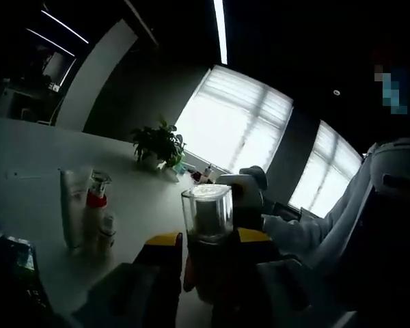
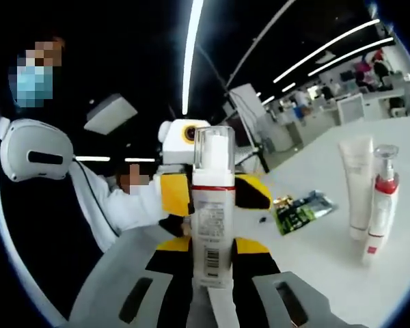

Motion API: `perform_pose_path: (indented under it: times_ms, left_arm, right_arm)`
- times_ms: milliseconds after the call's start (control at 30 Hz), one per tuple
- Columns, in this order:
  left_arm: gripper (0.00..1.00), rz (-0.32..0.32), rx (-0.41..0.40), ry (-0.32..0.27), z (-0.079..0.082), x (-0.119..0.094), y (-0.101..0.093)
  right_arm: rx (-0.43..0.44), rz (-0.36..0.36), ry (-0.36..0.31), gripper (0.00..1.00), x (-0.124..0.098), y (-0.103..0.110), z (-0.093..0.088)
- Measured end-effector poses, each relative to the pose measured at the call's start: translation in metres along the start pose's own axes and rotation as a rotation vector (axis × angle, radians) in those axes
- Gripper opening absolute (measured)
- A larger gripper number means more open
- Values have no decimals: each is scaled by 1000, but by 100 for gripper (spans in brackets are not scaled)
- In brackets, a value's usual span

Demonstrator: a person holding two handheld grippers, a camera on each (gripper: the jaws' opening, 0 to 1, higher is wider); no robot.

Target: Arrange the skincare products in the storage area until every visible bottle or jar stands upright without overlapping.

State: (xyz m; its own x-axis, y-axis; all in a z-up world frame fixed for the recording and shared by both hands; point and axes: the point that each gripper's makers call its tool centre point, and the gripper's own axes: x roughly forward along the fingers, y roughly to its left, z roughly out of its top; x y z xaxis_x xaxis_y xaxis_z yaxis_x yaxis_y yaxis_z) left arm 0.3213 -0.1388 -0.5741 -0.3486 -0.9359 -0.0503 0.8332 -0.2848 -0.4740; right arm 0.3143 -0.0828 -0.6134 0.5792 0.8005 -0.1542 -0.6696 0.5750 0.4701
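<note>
A white bottle with a clear cap and a red band [image 2: 212, 205] is held in the air between both grippers. My right gripper [image 2: 212, 246] is shut on its lower body, the yellow jaw tips pressed to either side. My left gripper [image 2: 212, 193] faces it from the far side and clamps the bottle higher up. In the left gripper view the same bottle [image 1: 207, 215] sits between my left gripper's [image 1: 208, 239] jaws, with the right gripper [image 1: 249, 205] behind it. On the white table stand a white tube [image 2: 359, 184] and a red-collared pump bottle [image 2: 381, 198].
The tube [image 1: 74, 205], pump bottle [image 1: 96, 205] and a small bottle [image 1: 108, 232] stand close together on the table [image 1: 34, 150]. A green packet [image 2: 301, 208] lies flat near them. A potted plant [image 1: 158, 143] stands farther back. A person's white sleeve [image 1: 328, 225] is at the right.
</note>
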Motion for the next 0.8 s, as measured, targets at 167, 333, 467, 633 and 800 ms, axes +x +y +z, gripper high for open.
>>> perform_pose_path:
  times_ms: [167, 333, 467, 633, 800]
  left_arm:
    - [24, -37, 5, -2, 0, 1, -8]
    - [22, -63, 7, 7, -3, 2, -14]
    - [22, -88, 13, 16, -5, 2, -20]
    - [21, -98, 16, 21, -7, 3, -22]
    - [17, -109, 23, 27, -9, 3, -26]
  right_arm:
    - [1, 63, -18, 12, -2, 10, 2]
    - [10, 103, -31, 12, -5, 14, 3]
    - [6, 144, -28, 12, -7, 21, 3]
    - [15, 169, -33, 12, -9, 22, 2]
    - [32, 183, -34, 12, -10, 22, 1]
